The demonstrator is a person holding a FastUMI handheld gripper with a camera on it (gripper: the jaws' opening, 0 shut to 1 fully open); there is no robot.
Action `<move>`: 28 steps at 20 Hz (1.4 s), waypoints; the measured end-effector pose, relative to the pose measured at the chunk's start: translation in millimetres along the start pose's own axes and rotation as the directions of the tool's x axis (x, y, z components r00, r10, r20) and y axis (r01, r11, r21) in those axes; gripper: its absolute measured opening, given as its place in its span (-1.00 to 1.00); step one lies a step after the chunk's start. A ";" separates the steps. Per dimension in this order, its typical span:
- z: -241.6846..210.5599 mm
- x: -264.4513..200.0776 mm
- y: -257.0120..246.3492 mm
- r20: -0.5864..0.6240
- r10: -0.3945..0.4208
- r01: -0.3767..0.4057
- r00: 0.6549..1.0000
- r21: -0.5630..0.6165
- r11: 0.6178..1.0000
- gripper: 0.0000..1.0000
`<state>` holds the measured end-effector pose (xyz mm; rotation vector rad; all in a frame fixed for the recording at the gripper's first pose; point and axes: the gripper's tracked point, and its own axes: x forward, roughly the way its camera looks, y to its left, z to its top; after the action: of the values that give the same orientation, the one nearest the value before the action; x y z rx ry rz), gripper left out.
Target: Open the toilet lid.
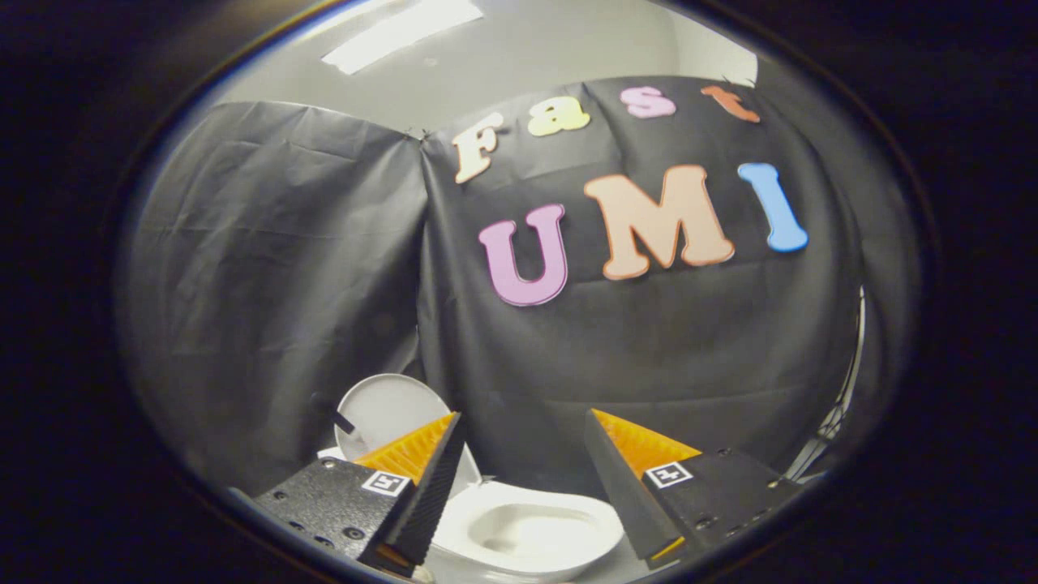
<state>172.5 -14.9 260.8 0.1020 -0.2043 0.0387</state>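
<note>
A small white toilet [527,535] stands low between and below my fingers, its bowl showing. Its round white lid [385,410] is raised upright at the back left, leaning toward the black cloth wall, just beyond my left finger [422,462]. My gripper [525,426] is open, held above the toilet, with nothing between its fingers. The right finger [632,454] is over the toilet's right side. A small dark tab [345,422] sticks out at the lid's left edge.
Black cloth walls [276,268] close the booth behind and to the left of the toilet. A pale ceiling with a light strip [401,32] is overhead. A bright gap with some white frame [843,405] lies at the far right.
</note>
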 end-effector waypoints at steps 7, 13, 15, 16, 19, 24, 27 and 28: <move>-10.4 -74.1 -11.8 0.133 -0.040 0.050 0.990 -0.072 0.996 0.92; -70.5 -124.0 -10.7 0.022 -0.052 0.053 0.998 -0.053 0.997 0.92; -89.2 -133.6 -9.0 -0.010 -0.055 0.054 0.998 -0.078 0.995 0.92; -99.1 -138.1 -5.3 -0.031 -0.048 0.045 0.998 -0.089 0.995 0.92; -121.6 -150.9 2.3 -0.067 -0.040 0.032 0.997 -0.117 0.993 0.92; -170.1 -163.8 6.6 -0.180 -0.032 0.024 0.983 -0.043 0.999 0.92; -189.6 -169.6 -2.8 -0.234 -0.057 0.071 0.971 0.054 0.996 0.93; -194.5 -171.5 -7.0 -0.249 -0.066 0.088 0.966 0.078 0.993 0.93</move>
<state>44.0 -6.2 35.6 0.1926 0.0496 -0.0177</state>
